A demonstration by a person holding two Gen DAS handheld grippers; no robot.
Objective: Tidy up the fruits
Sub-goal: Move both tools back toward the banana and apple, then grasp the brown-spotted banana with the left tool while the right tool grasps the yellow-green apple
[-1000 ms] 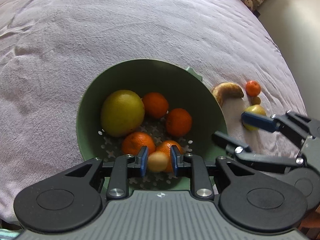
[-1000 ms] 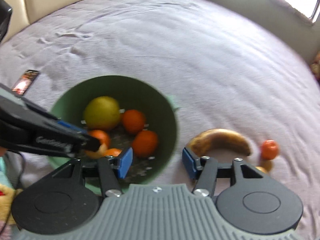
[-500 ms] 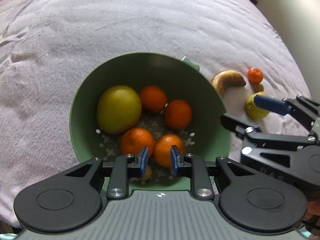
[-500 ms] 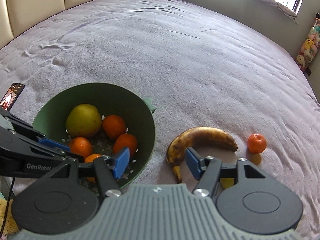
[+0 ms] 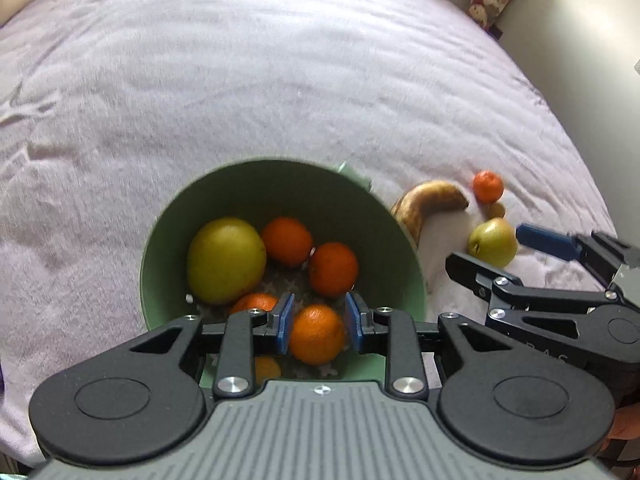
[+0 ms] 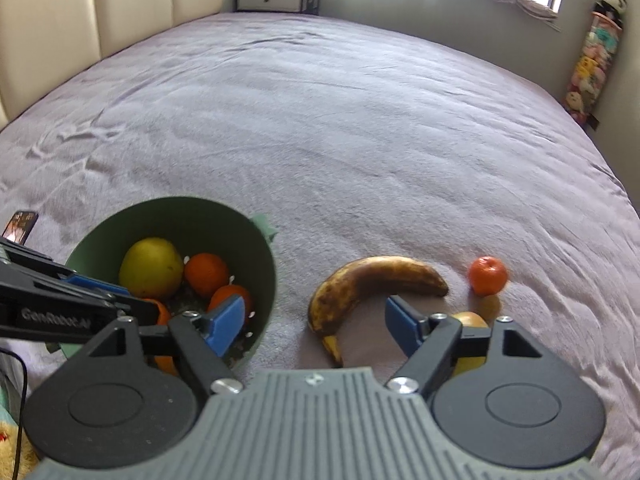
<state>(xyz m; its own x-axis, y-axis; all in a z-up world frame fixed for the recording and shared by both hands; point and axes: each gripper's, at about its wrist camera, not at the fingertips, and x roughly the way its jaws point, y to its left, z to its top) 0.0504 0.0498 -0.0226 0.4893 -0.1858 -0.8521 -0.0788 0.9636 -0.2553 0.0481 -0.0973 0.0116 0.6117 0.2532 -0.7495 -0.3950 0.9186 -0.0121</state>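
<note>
A green perforated bowl (image 5: 160, 248) (image 6: 260, 264) on the bed holds a large yellow-green fruit (image 5: 226, 260), several oranges (image 5: 332, 268) and a small pale fruit (image 5: 267, 370) near its front wall. My left gripper (image 5: 320, 322) is open and empty above the bowl's near side. Right of the bowl lie a browned banana (image 6: 376, 280), a mandarin (image 6: 487, 275), a small brown fruit (image 5: 496, 210) and a yellow-green apple (image 5: 493, 242). My right gripper (image 6: 316, 322) is open and empty above the banana's near end, with the apple behind its right finger.
The lilac bedspread (image 6: 340, 120) stretches far beyond the fruit. A phone (image 6: 18, 227) lies at the left edge. A padded headboard (image 6: 100, 4) stands at the back left, and a soft-toy holder (image 6: 592, 60) stands by the right wall.
The left gripper let the small pale fruit drop into the bowl, then drew back and up with its jaws open. The right gripper moved right from the bowl to over the banana.
</note>
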